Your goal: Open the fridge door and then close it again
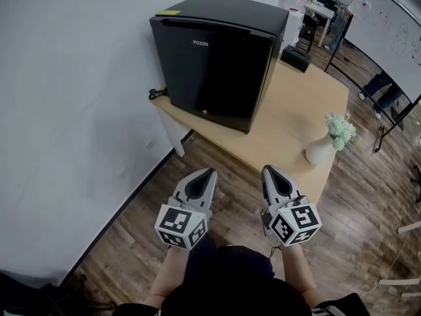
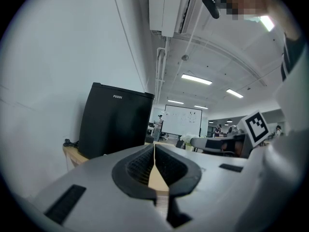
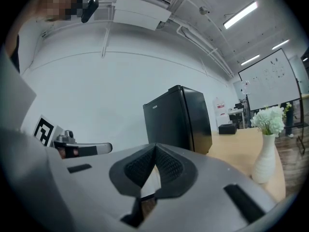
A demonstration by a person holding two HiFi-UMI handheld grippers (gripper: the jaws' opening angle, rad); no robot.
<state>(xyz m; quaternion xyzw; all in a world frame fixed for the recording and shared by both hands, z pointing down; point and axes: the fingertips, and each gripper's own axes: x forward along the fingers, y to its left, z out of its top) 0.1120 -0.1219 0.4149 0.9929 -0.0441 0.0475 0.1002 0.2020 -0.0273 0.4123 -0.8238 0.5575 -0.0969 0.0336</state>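
A small black fridge (image 1: 220, 58) stands on the far left part of a light wooden table (image 1: 296, 120), its door shut and facing me. It also shows in the left gripper view as the fridge (image 2: 113, 124) and in the right gripper view as the fridge (image 3: 176, 117). My left gripper (image 1: 209, 174) and right gripper (image 1: 268, 170) hang side by side over the floor in front of the table, well short of the fridge. Both have their jaws together with nothing between them, as the left gripper (image 2: 154, 146) and right gripper (image 3: 155, 148) show in their own views.
A white vase with pale flowers (image 1: 329, 142) stands near the table's front right corner. A white wall (image 1: 72, 97) runs along the left. A black box (image 1: 296, 58) sits behind the fridge. Dark wood floor (image 1: 145, 222) lies below; a whiteboard (image 1: 391, 25) stands far right.
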